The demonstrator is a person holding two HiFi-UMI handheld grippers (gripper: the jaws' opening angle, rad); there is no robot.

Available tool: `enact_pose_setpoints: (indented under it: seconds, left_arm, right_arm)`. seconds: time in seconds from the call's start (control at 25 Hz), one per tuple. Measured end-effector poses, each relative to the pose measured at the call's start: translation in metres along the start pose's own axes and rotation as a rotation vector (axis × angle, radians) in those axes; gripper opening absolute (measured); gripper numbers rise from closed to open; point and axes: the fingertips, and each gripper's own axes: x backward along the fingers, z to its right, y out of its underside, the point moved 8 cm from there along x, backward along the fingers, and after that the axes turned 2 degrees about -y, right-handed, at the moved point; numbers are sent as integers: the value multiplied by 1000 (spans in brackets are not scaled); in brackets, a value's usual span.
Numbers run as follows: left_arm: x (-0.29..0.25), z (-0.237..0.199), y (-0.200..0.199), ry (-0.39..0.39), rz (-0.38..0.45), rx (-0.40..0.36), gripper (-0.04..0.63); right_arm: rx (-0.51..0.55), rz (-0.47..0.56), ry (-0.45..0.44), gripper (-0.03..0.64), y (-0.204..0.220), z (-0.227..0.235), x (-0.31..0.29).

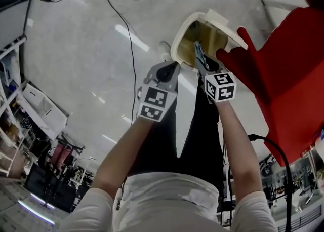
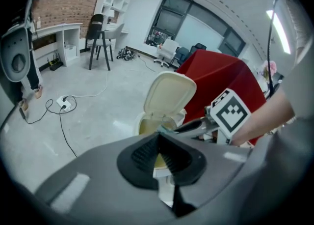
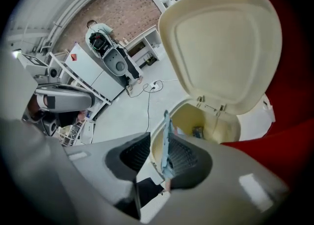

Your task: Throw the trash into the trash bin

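Holds right gripper (image 3: 158, 138) above open trash bin (image 3: 216, 123) at middle of frame, jaws apart with thin bluish trash (image 3: 167, 145) leaning on one pad, likely to let it drop in; parks left gripper (image 2: 159, 134) alongside, jaws together, empty.

**Grey floor, bin and cables**

The glossy grey concrete floor (image 1: 91, 48) carries a cream trash bin (image 1: 178, 41), lid raised, just beside a red drape (image 1: 288, 84) that reaches down to it. A black cable (image 1: 130, 41) snakes across, and a white power strip (image 2: 64, 103) lies well apart
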Motion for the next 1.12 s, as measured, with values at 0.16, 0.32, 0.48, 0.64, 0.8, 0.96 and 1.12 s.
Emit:
enact_pose_setpoints:
  seconds: [0.16, 0.32, 0.48, 0.64, 0.8, 0.96, 1.12]
  left_arm:
    - [-2, -1, 9, 0, -19, 10, 5]
    - [7, 2, 7, -4, -25, 4, 5]
    - [19, 5, -3, -21, -12, -7, 5]
    - [36, 13, -17, -18, 1, -12, 5]
    - [61, 25, -37, 12, 9, -14, 5]
    - [93, 39, -59, 24, 17, -32, 5]
    - [119, 54, -80, 10, 10, -78, 5]
  right_arm:
    - [-4, -16, 16, 146, 10, 3, -2]
    - [-5, -18, 19, 146, 9, -4, 11]
    - [13, -4, 10, 146, 0, -15, 28]
    - [17, 15, -2, 133, -12, -28, 53]
    - [21, 48, 7, 87, -32, -43, 84]
    - [29, 86, 14, 43, -53, -65, 121]
    - [35, 113, 10, 9, -72, -85, 158]
